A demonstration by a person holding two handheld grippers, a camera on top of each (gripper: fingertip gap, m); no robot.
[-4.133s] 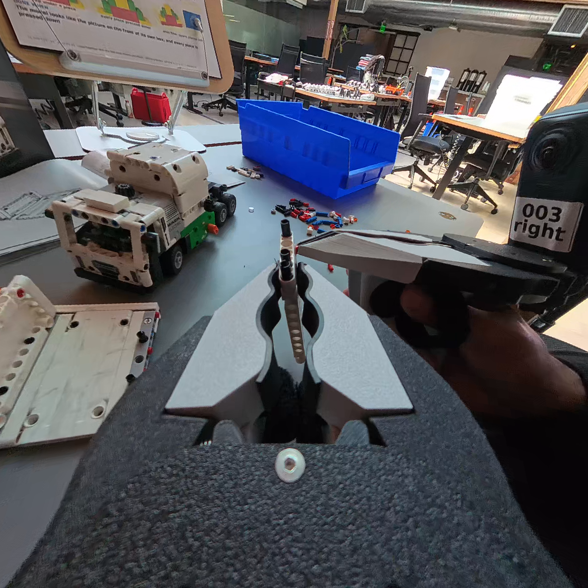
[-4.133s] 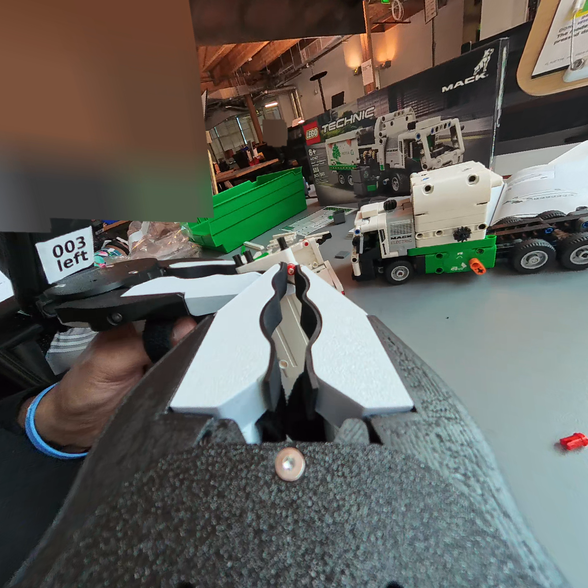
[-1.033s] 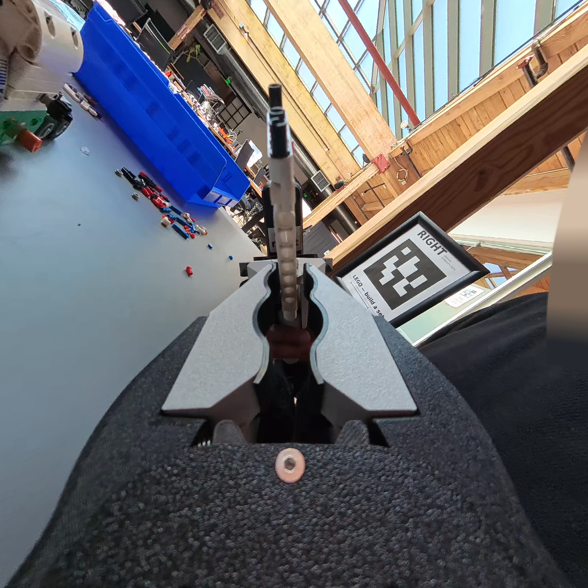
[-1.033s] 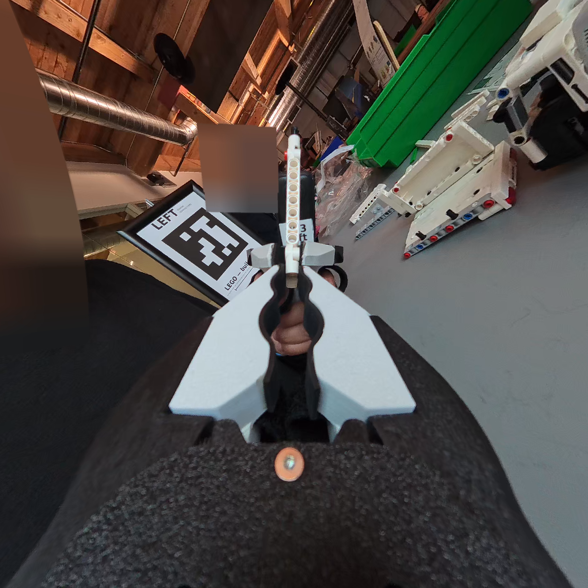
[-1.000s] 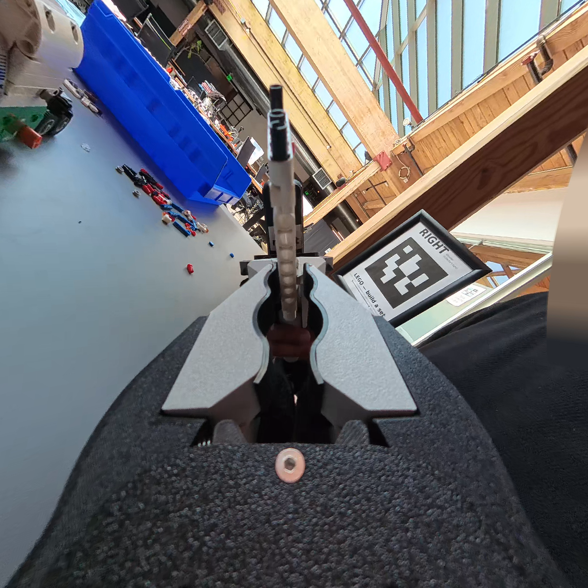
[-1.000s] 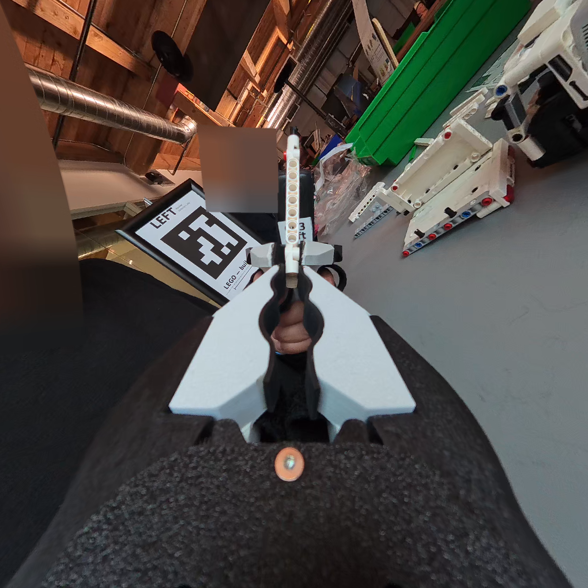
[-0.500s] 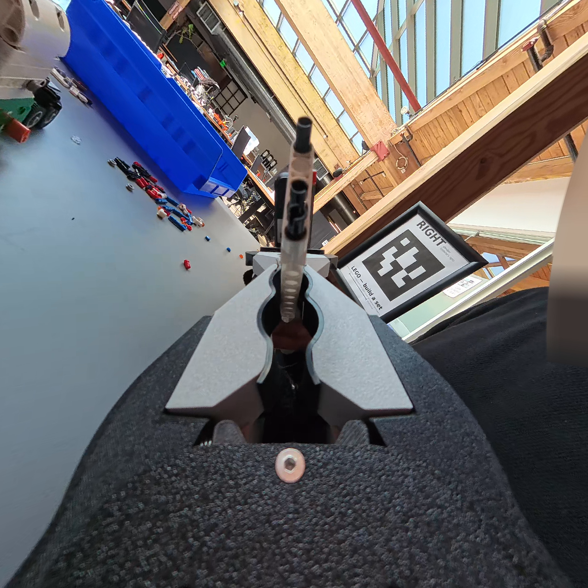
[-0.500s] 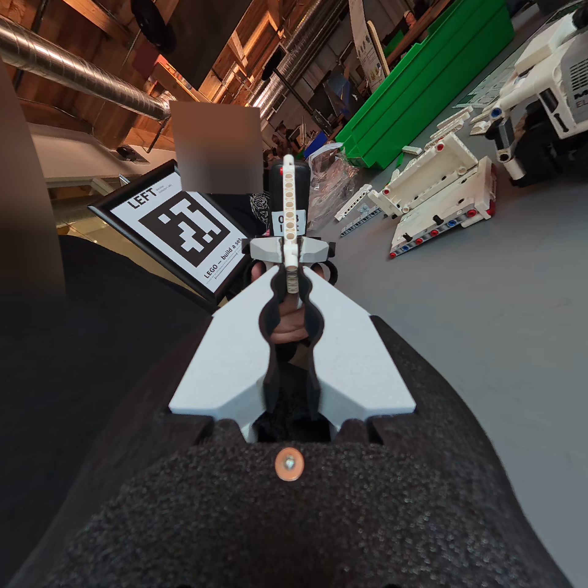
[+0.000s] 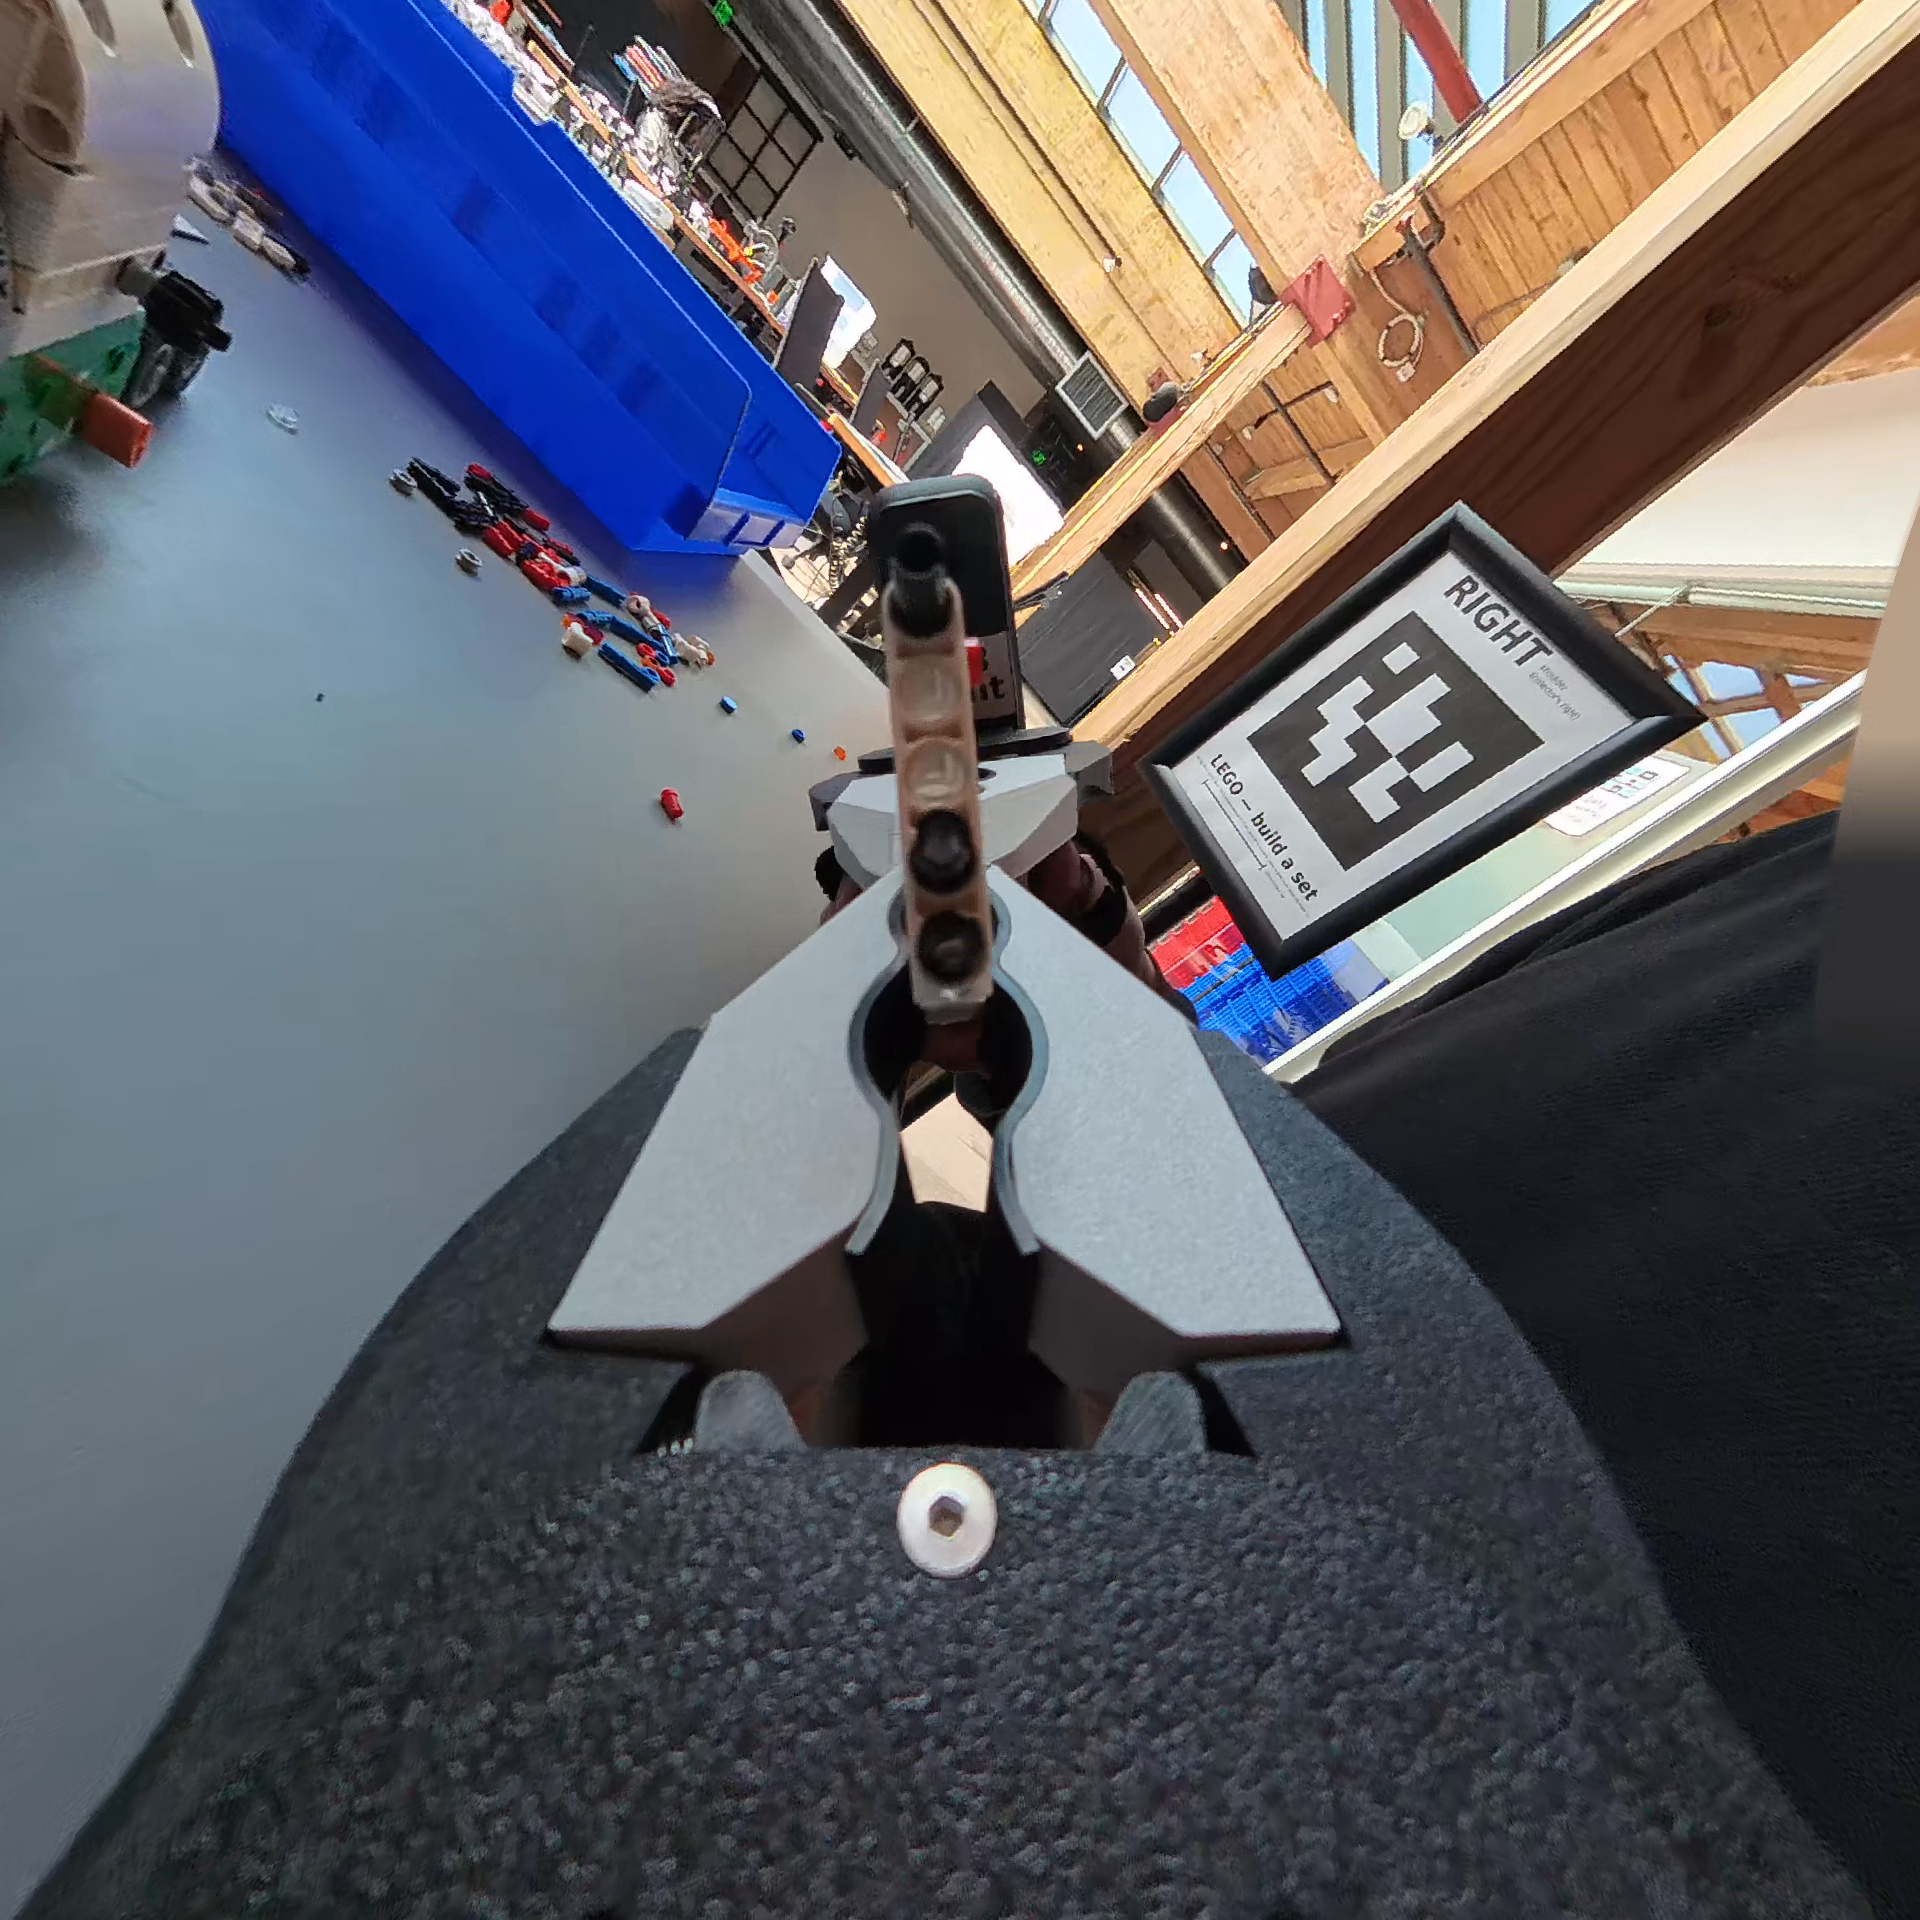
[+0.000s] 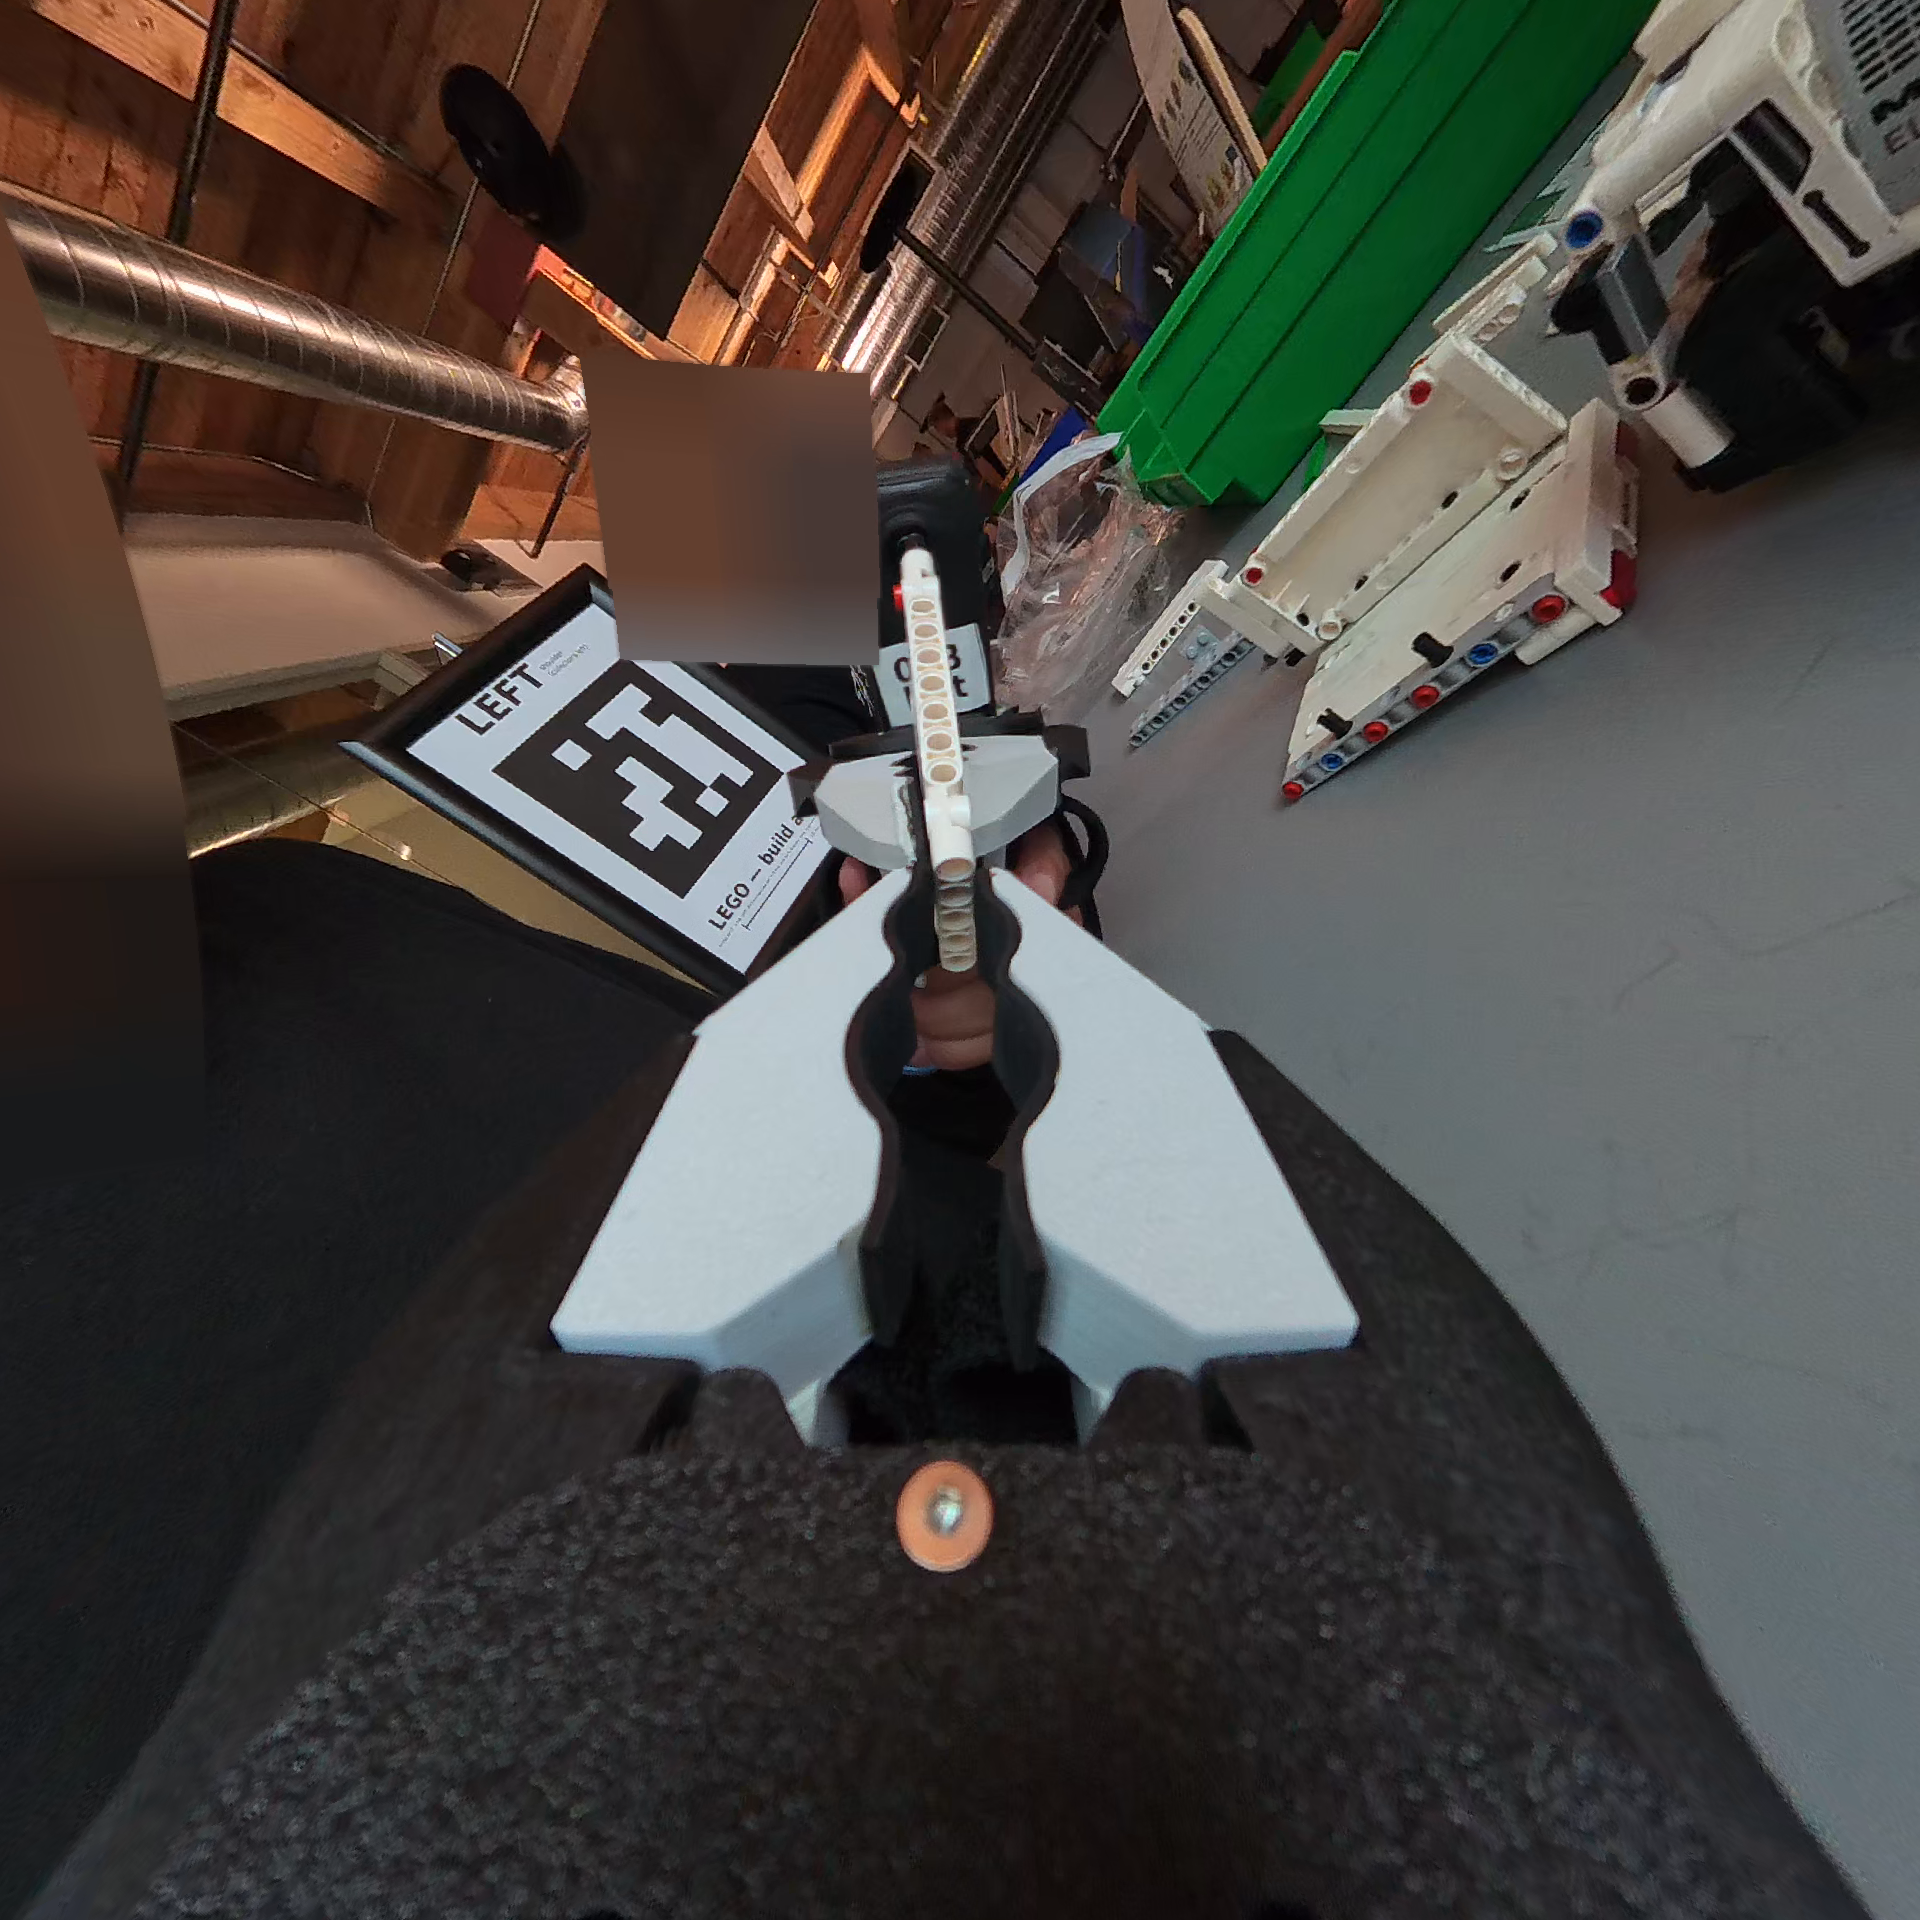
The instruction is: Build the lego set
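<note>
Blue bin, green bin (both plain), white beam.

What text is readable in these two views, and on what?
I can't quote writing; these things bear it:
Framed marker card: heading and small print, legible.
Second framed marker card: likewise legible.
White labels on black camera bodies: partly hidden.
White toy truck: print cut off at the frame edge.

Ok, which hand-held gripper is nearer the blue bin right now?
Right. The right hand-held gripper sits by the near end of the blue bin; the left hand-held gripper faces it from farther back.
</note>
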